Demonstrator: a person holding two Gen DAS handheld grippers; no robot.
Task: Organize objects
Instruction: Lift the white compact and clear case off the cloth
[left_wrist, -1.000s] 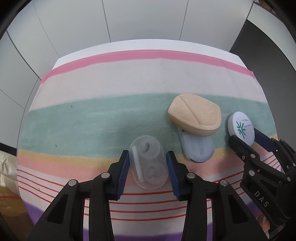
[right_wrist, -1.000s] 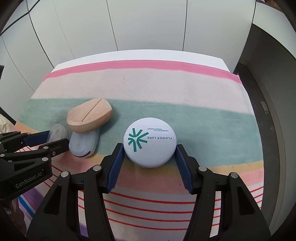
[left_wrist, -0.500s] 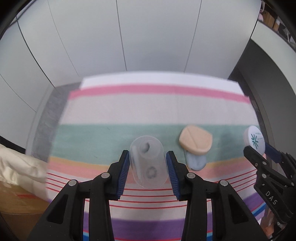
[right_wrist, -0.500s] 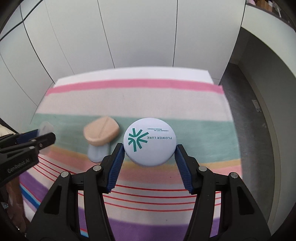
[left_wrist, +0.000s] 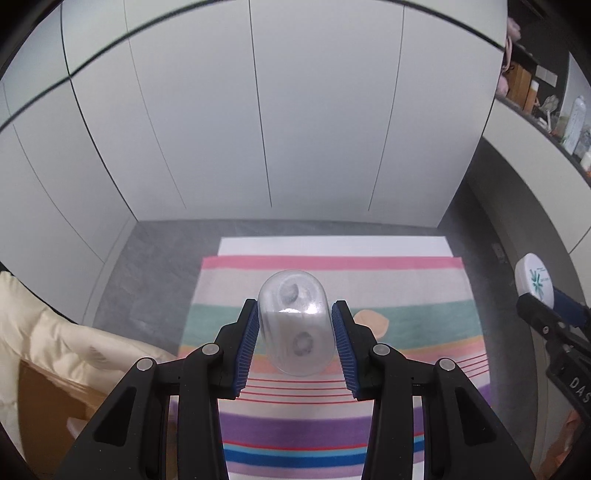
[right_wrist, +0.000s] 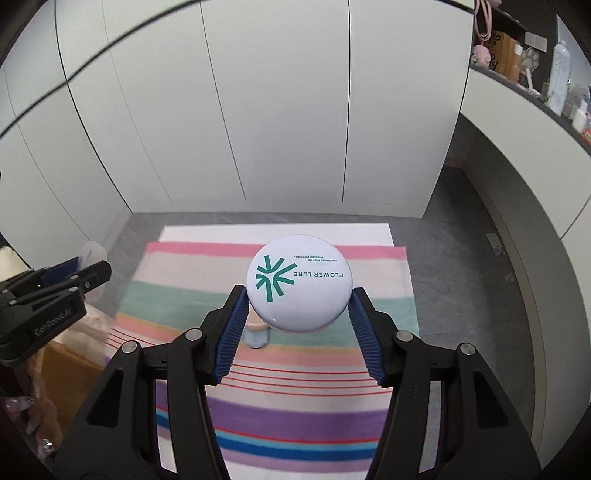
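- Where it covers the white table (left_wrist: 334, 245), the striped cloth (left_wrist: 332, 417) looks soft and napped, banded in pink, cream, teal, peach, purple and blue with thin red lines; it lies well below both tools.
- The right gripper (right_wrist: 298, 320), black-armed with ribbed blue pads, is spread wide and clamps the white compact (right_wrist: 298, 283) by its rim, high above the cloth.
- The left gripper (left_wrist: 295, 343), of the same build, is closed to a moderate gap on the clear capsule case (left_wrist: 296, 325), also held aloft.
- The white compact is a glossy round disc; its lid bears a teal starburst mark and the words "FLOWER LURE", reading upside down, with smaller print too fine to read.
- The clear capsule case is a smooth, transparent, rounded oblong with two greyish round shapes inside.
- A peach-coloured oval piece (left_wrist: 371, 320), matte, rests on the teal band, partly hidden behind the left tool's pad.
- A pale blue object (right_wrist: 256, 338) sits just below it.
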